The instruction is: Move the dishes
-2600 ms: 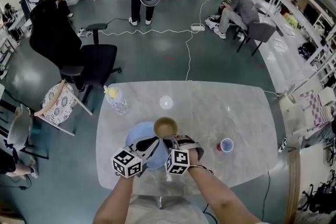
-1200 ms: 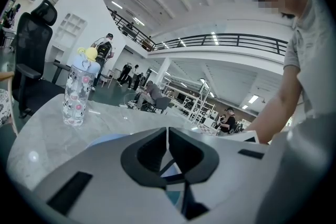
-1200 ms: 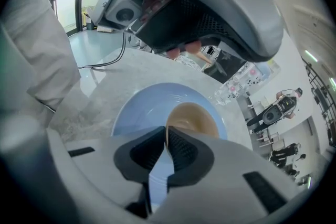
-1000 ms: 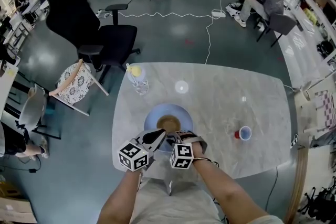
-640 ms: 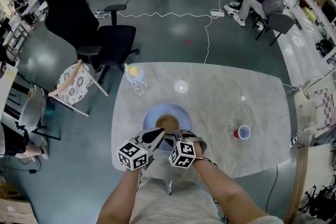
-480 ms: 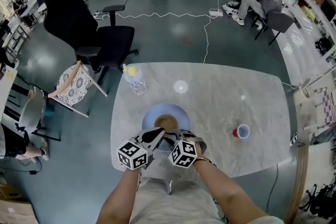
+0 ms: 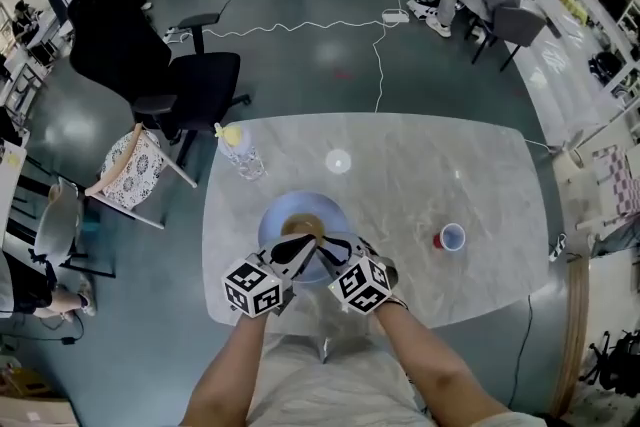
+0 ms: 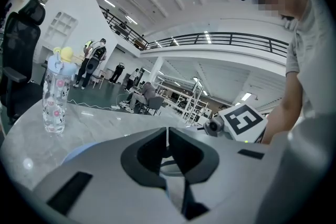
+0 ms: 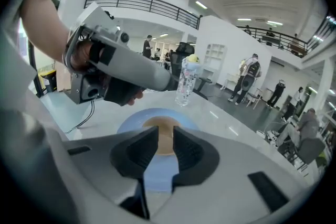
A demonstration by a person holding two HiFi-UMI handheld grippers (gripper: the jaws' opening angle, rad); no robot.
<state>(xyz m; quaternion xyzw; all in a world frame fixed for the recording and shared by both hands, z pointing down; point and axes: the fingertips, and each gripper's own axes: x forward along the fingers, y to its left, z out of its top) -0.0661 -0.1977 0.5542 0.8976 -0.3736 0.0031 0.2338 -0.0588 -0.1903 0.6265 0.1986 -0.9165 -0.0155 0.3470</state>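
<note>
A brown bowl sits in the middle of a light blue plate on the marble table. Both grippers hang over the plate's near rim. My right gripper is open; its jaws have just been opening and nothing is between them. In the right gripper view the bowl and plate show below and beyond the right gripper. My left gripper is shut, only a thin seam showing at the left gripper, with the plate low at its left.
A clear water bottle stands at the table's far left and shows again as the bottle. A red cup stands to the right. A black office chair and a patterned chair stand beyond the table.
The bowl, first at the plate's far edge, came to rest in the plate's middle. Since then the right gripper has lifted and rolled; the left gripper has shifted slightly.
</note>
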